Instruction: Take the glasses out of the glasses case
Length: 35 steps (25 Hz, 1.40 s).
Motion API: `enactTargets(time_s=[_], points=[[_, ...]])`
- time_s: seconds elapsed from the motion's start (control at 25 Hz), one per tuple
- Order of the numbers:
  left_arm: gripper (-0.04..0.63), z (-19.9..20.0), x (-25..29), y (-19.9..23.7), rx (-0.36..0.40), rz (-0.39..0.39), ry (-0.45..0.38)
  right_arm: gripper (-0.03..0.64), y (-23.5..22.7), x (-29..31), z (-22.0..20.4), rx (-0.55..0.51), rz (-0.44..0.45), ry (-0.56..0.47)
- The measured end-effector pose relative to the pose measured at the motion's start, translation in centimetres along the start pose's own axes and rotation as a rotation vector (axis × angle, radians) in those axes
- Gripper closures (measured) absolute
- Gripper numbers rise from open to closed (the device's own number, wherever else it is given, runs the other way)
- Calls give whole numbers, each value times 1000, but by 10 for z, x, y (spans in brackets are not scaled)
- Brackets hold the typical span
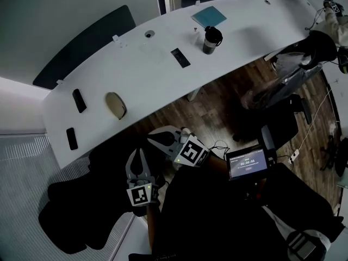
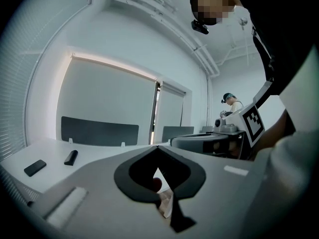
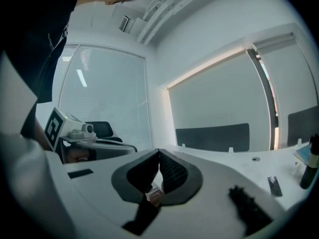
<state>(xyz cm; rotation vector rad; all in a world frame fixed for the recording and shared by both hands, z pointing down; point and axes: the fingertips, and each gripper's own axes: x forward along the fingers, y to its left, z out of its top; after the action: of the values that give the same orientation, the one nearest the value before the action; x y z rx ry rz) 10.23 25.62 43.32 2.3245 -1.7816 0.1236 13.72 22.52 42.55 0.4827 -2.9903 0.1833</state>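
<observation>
Your left gripper [image 1: 140, 155] and right gripper [image 1: 155, 140]: jaws closed, nothing held, short of the table [image 1: 244, 31]. Approach step. Next: reach the beige glasses case [image 1: 115, 105], spread jaws.

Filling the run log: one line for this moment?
left gripper shut, empty | right gripper shut, empty | glasses case on table, untouched

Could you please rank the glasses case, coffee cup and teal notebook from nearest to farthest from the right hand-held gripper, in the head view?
From the right hand-held gripper:
1. Glasses case, left on the table.
2. Coffee cup, farther right.
3. Teal notebook, just beyond the cup.
</observation>
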Motion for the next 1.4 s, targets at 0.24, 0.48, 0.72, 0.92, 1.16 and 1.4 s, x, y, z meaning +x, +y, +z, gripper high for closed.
enactTargets(time_s=[0.24,0.48,0.72,0.92,1.16,1.4], points=[[588,1,55,-7,30,49,68,609,-63,-10,7,18,-40,-62],[588,-7,80,14,4,149,103,609,-103,-15,-9,63,-67,-28],[588,-10,92,53,0,210,132,609,-124,-3,-26,73,-71,39],[588,-27,115,96,-30,259,190,609,-142,19,-26,63,-88,62],[586,-51,158,154,-106,244,210,609,-165,48,-26,68,-124,115],[536,-86,198,206,-214,220,282,609,-186,89,-27,71,-150,179]])
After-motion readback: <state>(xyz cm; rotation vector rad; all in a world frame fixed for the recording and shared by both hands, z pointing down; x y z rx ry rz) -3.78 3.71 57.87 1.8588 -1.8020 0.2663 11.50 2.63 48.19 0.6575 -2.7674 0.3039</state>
